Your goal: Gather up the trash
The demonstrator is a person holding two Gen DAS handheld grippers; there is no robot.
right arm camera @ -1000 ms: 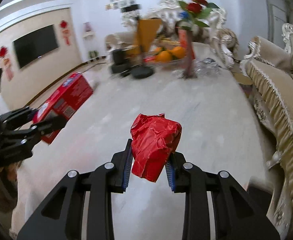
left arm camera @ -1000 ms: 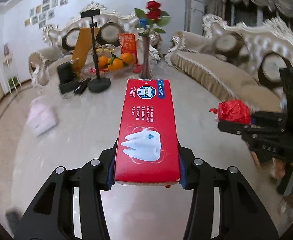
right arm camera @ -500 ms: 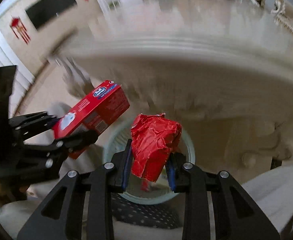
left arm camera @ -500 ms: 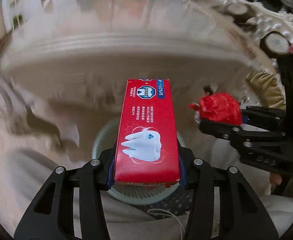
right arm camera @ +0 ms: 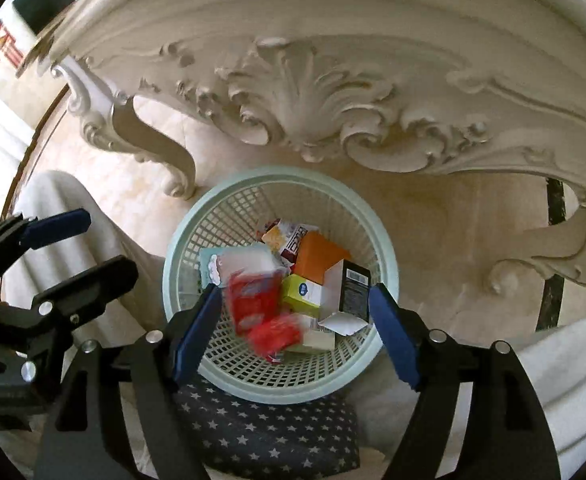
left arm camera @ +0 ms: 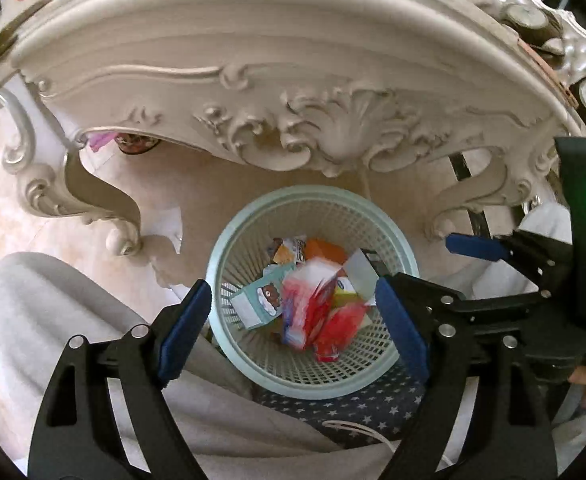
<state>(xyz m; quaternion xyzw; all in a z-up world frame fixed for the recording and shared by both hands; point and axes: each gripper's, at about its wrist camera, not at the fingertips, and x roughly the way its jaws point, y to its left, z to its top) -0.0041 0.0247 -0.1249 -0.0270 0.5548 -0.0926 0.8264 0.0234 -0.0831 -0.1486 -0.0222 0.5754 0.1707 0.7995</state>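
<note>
Left gripper nearest lens, jaws just sprung apart, nothing between pads; right gripper same, jaws just opened, empty, sits just beside left one; both aimed steeply down; wastebasket straight below both mouths; red toothpaste box blurred, dropping inside basket, long axis roughly upright; red crumpled wrapper falling beside it among cartons; carved table apron beyond; judgement: release done, neither arm favoured, next pickup lies up on table.
</note>
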